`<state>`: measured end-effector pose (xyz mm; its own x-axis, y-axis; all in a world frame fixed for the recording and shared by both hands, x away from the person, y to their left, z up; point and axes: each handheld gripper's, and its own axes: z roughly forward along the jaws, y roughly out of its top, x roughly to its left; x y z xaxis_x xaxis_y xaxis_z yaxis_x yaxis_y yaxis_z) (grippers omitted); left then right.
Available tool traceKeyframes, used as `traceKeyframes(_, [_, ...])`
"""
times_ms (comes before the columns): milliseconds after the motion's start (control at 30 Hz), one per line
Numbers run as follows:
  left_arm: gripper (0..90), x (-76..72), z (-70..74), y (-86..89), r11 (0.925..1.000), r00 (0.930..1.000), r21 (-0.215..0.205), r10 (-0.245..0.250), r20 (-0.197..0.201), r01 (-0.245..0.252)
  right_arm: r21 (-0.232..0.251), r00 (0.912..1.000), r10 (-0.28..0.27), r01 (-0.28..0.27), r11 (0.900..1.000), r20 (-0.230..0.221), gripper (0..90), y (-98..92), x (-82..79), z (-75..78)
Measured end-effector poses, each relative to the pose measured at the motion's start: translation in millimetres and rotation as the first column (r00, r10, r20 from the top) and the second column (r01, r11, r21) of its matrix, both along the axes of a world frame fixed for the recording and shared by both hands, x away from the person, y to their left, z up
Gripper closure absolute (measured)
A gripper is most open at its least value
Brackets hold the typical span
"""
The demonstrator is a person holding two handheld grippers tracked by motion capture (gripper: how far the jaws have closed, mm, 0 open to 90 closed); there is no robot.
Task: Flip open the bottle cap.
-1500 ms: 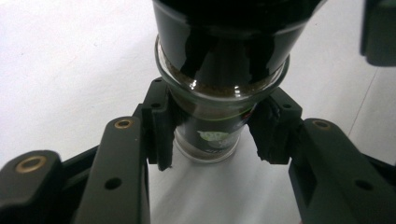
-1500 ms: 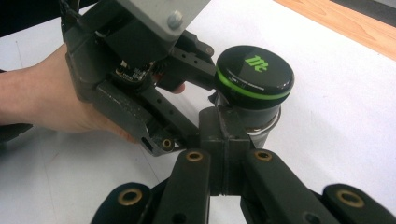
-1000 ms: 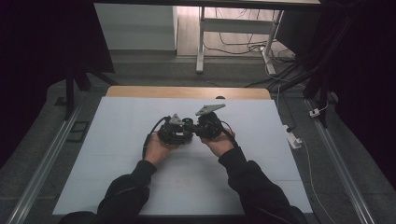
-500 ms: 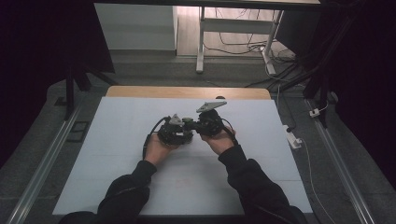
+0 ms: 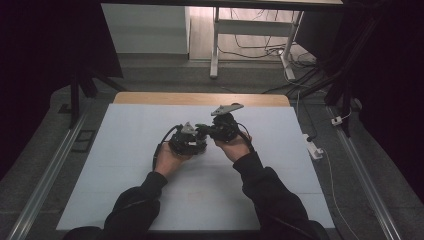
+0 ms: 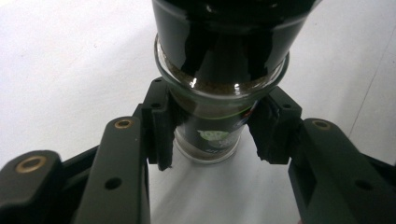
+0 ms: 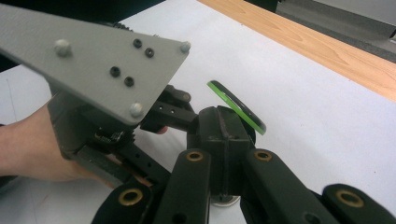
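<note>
The left gripper (image 6: pixel 212 128) is clamped on a glass jar (image 6: pixel 219 70) of dark powder above the desk (image 5: pixel 125 150). The right gripper (image 7: pixel 224 140), just beside it, is closed against the jar's green-rimmed lid (image 7: pixel 236 106).

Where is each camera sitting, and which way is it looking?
High view: above the person's side, looking forward and down at the white table; both forearms and hands show.
Left gripper view: rides the left tongs, looking along its jaws at a glass jar.
Right gripper view: rides the right tongs, facing the left hand.
Shared: both gripper views show the white table.
</note>
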<state>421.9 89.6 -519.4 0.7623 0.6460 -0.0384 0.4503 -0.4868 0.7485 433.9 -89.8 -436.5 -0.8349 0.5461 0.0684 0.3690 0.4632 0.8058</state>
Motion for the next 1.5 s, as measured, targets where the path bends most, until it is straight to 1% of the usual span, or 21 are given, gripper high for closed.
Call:
traceKeyframes(167, [54.1, 0.2, -0.2, 0.2, 1.0, 1.0, -0.005, 0.0, -0.002, 0.0, 0.006, 1.0, -0.005, 0.005, 1.0, -0.006, 89.9, 1.4, 4.1, 0.7])
traceKeyframes(400, [54.1, 0.0, 0.0, 0.1, 1.0, 1.0, 0.003, -0.004, 0.002, 0.004, 0.025, 0.9997, -0.017, 0.018, 1.0, -0.019, 89.9, 1.3, 12.1, 1.5])
traceKeyframes(600, [54.1, -0.1, 0.1, 0.0, 1.0, 1.0, 0.003, -0.003, 0.001, 0.003, 0.01, 0.9986, -0.041, 0.042, 0.999, -0.033, 89.9, 2.6, 19.3, -2.8])
traceKeyframes(700, [54.1, 0.0, 0.2, -0.3, 1.0, 1.0, 0.003, -0.001, -0.001, 0.001, 0.017, 0.998, -0.046, 0.047, 0.999, -0.043, 89.9, 1.9, 21.2, -4.1])
traceKeyframes(867, [53.8, 0.5, 1.4, -0.4, 1.0, 0.9999, 0.009, 0.002, -0.01, -0.002, 0.015, 0.9988, -0.041, 0.041, 0.999, -0.028, 89.8, 1.2, 19.4, -1.9])
traceKeyframes(933, [53.5, 0.9, 1.6, -0.7, 1.0, 0.9999, 0.001, 0.006, -0.015, -0.006, 0.015, 0.999, -0.039, 0.039, 0.999, -0.023, 89.7, 0.8, 18.3, -1.1])
traceKeyframes(1033, [52.3, 1.9, 2.4, -0.8, 1.0, 0.9998, 0.007, -0.002, -0.02, 0.002, 0.011, 0.999, -0.042, 0.042, 0.999, -0.016, 88.8, -0.4, 17.1, -0.1])
traceKeyframes(1067, [50.1, 2.0, 3.0, -0.7, 0.9998, 0.9999, 0.017, -0.005, -0.014, 0.005, 0.013, 0.999, -0.043, 0.043, 0.999, -0.014, 86.1, -0.8, 16.7, 0.3])
traceKeyframes(1100, [46.1, 2.2, 4.1, -0.1, 0.9997, 0.9999, 0.025, -0.006, -0.009, 0.006, 0.015, 0.9989, -0.044, 0.044, 0.999, -0.016, 84.8, -1.2, 16.3, 0.7])
traceKeyframes(1167, [40.3, 2.8, 6.5, 2.8, 0.9997, 0.9999, 0.024, -0.002, -0.012, 0.002, 0.012, 0.999, -0.044, 0.044, 0.999, -0.012, 81.6, -2.2, 15.1, 1.9])
traceKeyframes(1233, [34.7, 2.5, 9.0, 6.4, 0.9994, 0.9999, 0.035, 0.005, -0.01, -0.005, 0.013, 0.999, -0.043, 0.043, 0.999, -0.014, 77.5, -2.7, 13.5, 2.9])
traceKeyframes(1267, [32.4, 3.0, 9.9, 8.4, 0.9994, 0.9998, 0.033, -0.002, -0.021, 0.003, 0.012, 0.9991, -0.04, 0.041, 0.999, -0.015, 74.8, -2.9, 12.5, 3.5])
traceKeyframes(1300, [29.8, 2.9, 10.5, 9.4, 0.9993, 0.9997, 0.036, 0.006, -0.024, -0.005, 0.015, 0.9991, -0.04, 0.04, 0.999, -0.014, 72.3, -2.6, 11.5, 3.9])
traceKeyframes(1333, [26.8, 2.8, 11.0, 9.8, 0.9988, 0.9996, 0.049, 0.01, -0.027, -0.009, 0.015, 0.9991, -0.04, 0.041, 0.999, -0.013, 70.1, -2.6, 10.5, 4.6])
traceKeyframes(1433, [21.2, 2.0, 12.2, 10.2, 0.9975, 0.9991, 0.07, -0.006, -0.043, 0.009, 0.019, 0.9991, -0.04, 0.04, 0.999, -0.016, 63.9, -2.4, 7.7, 6.3])
traceKeyframes(1500, [19.1, 0.7, 13.6, 10.3, 0.9979, 0.9986, 0.063, -0.013, -0.051, 0.016, 0.014, 0.9991, -0.038, 0.038, 0.999, -0.018, 59.8, -2.6, 5.7, 7.3])
